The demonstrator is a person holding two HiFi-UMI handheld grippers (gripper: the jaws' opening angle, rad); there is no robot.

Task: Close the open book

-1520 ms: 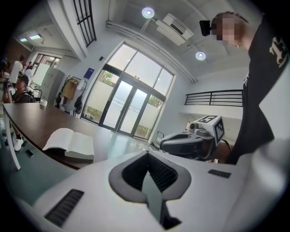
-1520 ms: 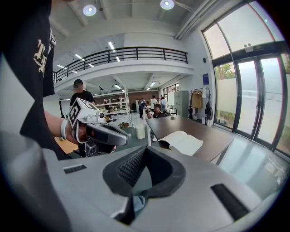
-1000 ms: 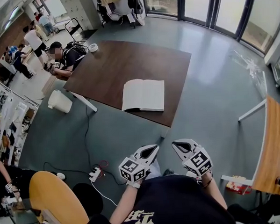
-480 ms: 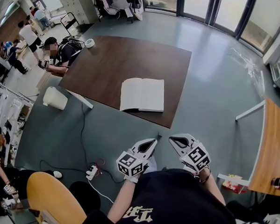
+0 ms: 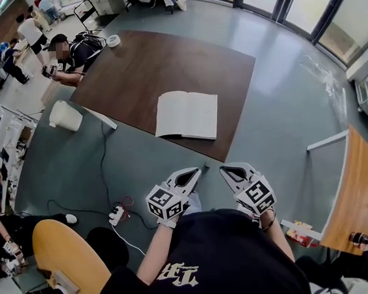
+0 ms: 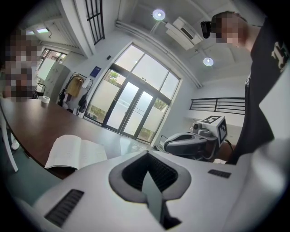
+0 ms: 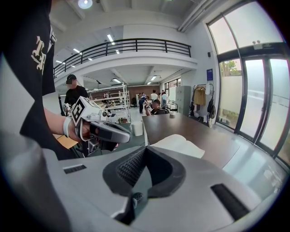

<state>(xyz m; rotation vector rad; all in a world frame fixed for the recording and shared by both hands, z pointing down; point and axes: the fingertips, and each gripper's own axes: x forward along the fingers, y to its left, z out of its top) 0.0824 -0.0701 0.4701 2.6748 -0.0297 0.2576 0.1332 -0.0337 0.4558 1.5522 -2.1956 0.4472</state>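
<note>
the left tool (image 5: 193,173) was held low in front of the person, jaws together and empty. just to its right, the right tool (image 5: 226,170) also had its jaws pressed together on nothing. both pointed toward the open book (image 5: 187,115), which lay flat, pages up, by the near edge of the dark desk (image 5: 161,58), well apart from either tool. the step in hand looked like the approach, with the book not yet touched. next, one tool would likely need to get under a cover's outer edge and fold it over the spine. a white bin (image 5: 65,116) stood on the floor at left, and a power strip (image 5: 117,213) lay near the feet. a seated person (image 5: 68,54) and a tape roll (image 5: 112,41) were at the desk's far left corner. nothing stood between the tools and the book.
</note>
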